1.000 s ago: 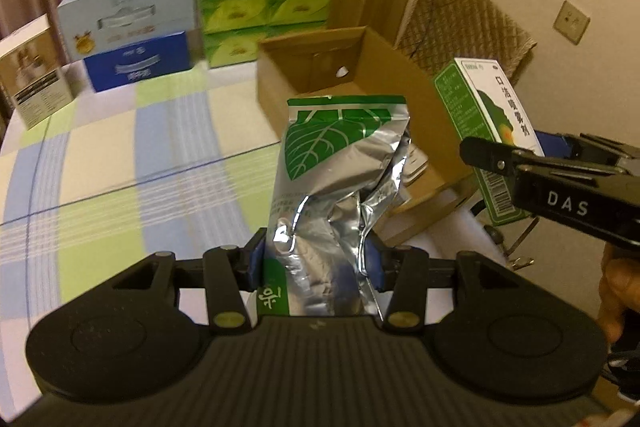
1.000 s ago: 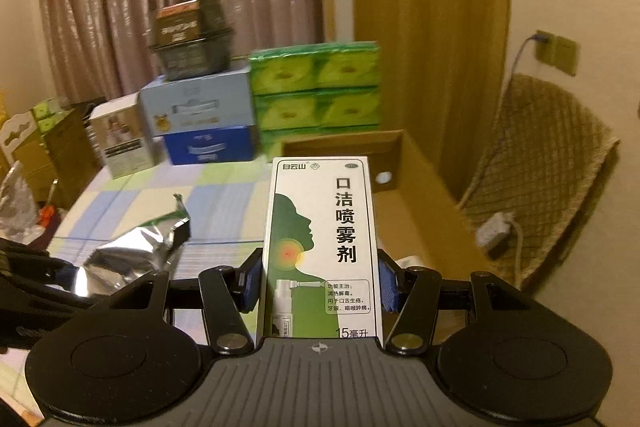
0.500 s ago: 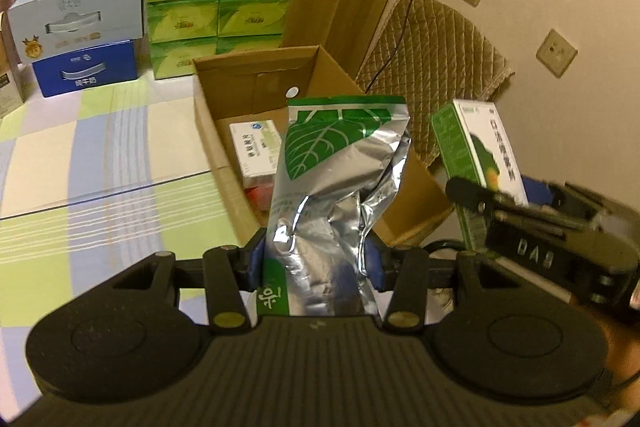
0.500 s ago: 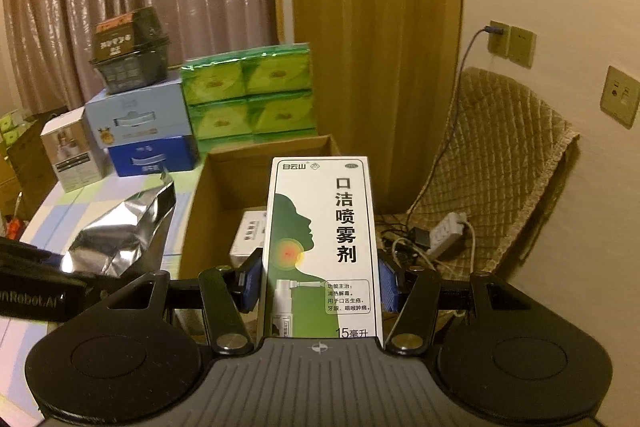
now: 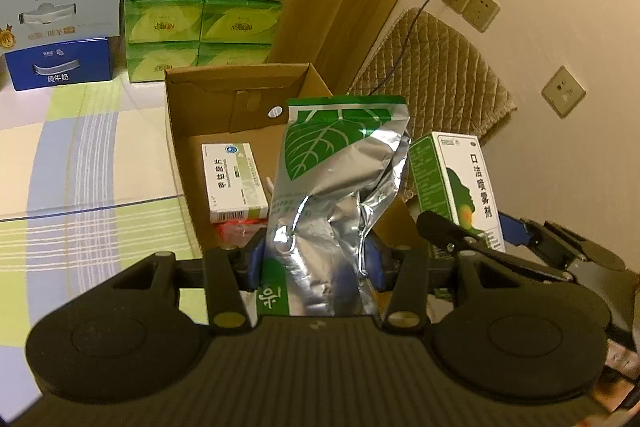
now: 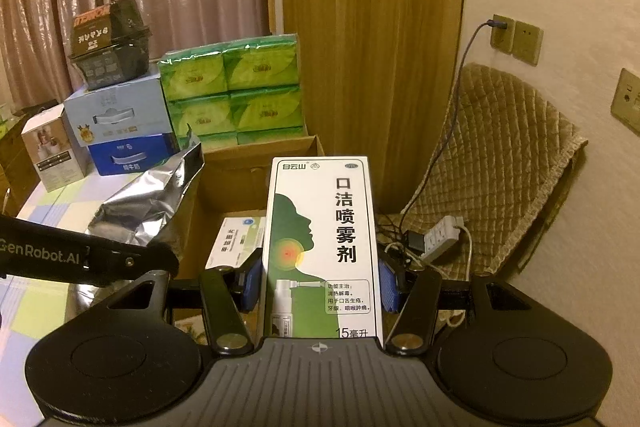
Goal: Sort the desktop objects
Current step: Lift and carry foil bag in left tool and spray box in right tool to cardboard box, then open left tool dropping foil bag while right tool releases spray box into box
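Note:
My left gripper (image 5: 316,263) is shut on a silver foil pouch with a green leaf print (image 5: 336,187), held upright over the open cardboard box (image 5: 240,95). My right gripper (image 6: 320,283) is shut on a white and green throat spray box (image 6: 322,243), held upright near the box's right side. The spray box also shows in the left wrist view (image 5: 456,183), and the pouch in the right wrist view (image 6: 148,199). A white medicine box (image 5: 234,183) lies inside the cardboard box on something red.
Green tissue packs (image 5: 204,7) and blue and white milk cartons (image 5: 60,39) stand behind the cardboard box on the checked tablecloth (image 5: 88,167). A chair with a quilted cover (image 6: 500,163) and a power strip (image 6: 440,239) are to the right by the wall.
Both grippers have moved right and forward from over the tablecloth to over the cardboard box, each keeping its hold. The box's inside with the medicine box has come into view.

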`<act>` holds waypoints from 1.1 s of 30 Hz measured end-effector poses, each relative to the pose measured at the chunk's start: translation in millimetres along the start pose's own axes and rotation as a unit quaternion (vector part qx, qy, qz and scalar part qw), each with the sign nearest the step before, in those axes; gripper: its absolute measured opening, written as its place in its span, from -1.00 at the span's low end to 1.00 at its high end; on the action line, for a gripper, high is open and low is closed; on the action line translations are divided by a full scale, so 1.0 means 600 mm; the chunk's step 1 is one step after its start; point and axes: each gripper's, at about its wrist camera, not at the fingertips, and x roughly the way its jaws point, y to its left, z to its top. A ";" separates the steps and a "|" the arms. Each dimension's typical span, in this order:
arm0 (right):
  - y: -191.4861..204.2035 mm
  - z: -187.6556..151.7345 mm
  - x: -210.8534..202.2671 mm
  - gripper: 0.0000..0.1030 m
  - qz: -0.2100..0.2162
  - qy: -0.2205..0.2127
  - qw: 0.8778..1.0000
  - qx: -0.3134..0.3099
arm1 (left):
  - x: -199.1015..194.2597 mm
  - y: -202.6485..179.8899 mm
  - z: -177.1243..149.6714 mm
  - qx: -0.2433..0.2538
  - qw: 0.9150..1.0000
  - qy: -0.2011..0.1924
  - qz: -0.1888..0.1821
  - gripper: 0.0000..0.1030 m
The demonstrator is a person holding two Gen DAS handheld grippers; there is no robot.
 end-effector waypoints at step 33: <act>-0.012 0.023 0.131 0.03 0.011 0.026 1.000 0.013 | 0.111 0.077 0.069 -0.091 0.996 -0.008 -0.023 -0.04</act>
